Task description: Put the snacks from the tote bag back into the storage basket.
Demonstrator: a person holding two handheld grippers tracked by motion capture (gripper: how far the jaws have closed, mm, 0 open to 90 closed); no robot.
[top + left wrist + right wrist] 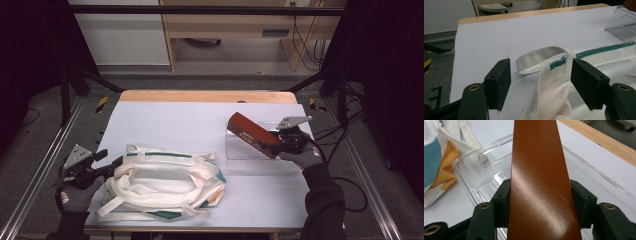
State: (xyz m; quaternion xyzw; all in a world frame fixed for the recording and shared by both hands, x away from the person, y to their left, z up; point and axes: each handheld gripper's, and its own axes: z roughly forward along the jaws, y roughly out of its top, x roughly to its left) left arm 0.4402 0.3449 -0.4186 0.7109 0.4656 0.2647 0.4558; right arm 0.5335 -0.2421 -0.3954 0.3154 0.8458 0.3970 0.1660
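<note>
Over the clear tray (260, 162) at the worktop's (175, 120) right side, the right hand-held gripper (276, 146) clamped a brown box (251, 133), tilted, its jaws pressed on both long sides. Near the front left, the left hand-held gripper (116, 161) stood wide open at the white bag's (165, 187) edge, a strap (541, 56) lying between its jaws, gripped by neither pad.

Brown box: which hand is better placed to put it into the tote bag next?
Right, probably. The right tongs are clamped on the brown box above the clear tray. The left tongs stand open around the tote bag rim, better suited to holding it open.
</note>
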